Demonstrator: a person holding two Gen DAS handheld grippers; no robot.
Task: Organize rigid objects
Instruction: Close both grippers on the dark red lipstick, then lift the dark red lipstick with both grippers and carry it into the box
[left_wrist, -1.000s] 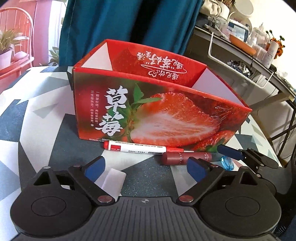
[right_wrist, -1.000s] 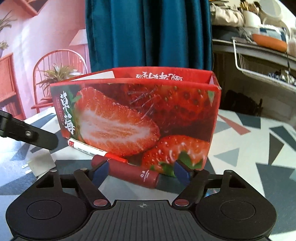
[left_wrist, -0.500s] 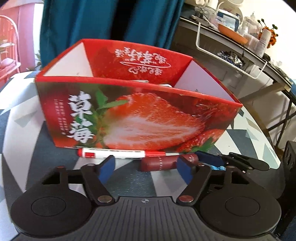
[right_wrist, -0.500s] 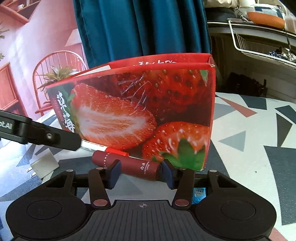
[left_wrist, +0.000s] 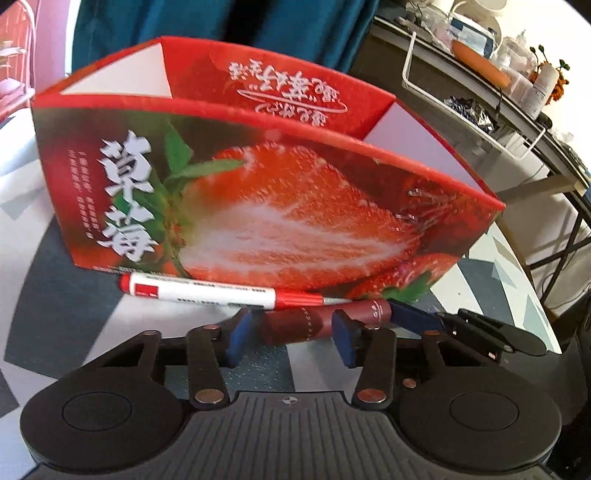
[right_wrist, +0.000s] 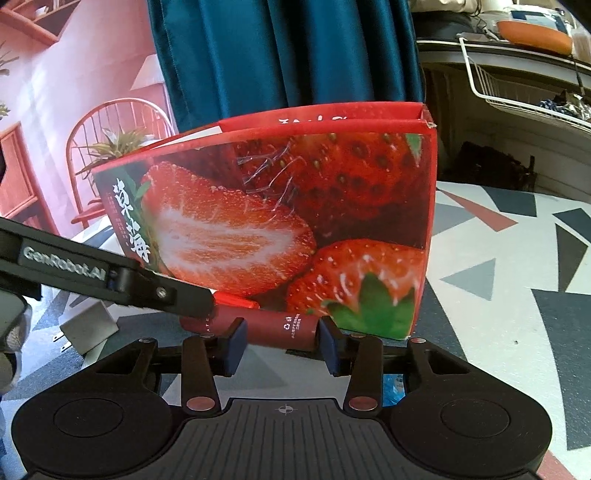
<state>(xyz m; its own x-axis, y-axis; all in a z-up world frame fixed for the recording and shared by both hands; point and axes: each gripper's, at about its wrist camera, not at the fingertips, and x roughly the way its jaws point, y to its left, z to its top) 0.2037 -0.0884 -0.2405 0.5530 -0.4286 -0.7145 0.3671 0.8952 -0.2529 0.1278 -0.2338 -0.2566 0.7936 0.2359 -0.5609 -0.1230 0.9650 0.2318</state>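
A dark red tube (left_wrist: 295, 325) (right_wrist: 280, 326) lies on the patterned table against the front of the red strawberry box (left_wrist: 258, 206) (right_wrist: 295, 221). A white and red marker (left_wrist: 207, 290) lies behind it along the box's foot. My right gripper (right_wrist: 282, 341) is still closing, one pad against the tube's right end and the other on its body. My left gripper (left_wrist: 291, 332) is closing too, with the tube's left part between its pads, which stand apart from it. One right finger (left_wrist: 413, 318) shows beside the tube's end.
A white plug adapter (right_wrist: 88, 325) lies on the table to the left. A small blue object (right_wrist: 393, 384) sits under my right gripper. Behind the box hang teal curtains (right_wrist: 288, 55). A shelf with a wire basket (left_wrist: 476, 110) stands at the right.
Both grippers' jaws have narrowed. The left gripper moved forward and down towards the box, onto the tube's left part, and the white plug left its view. The right gripper closed in around the tube.
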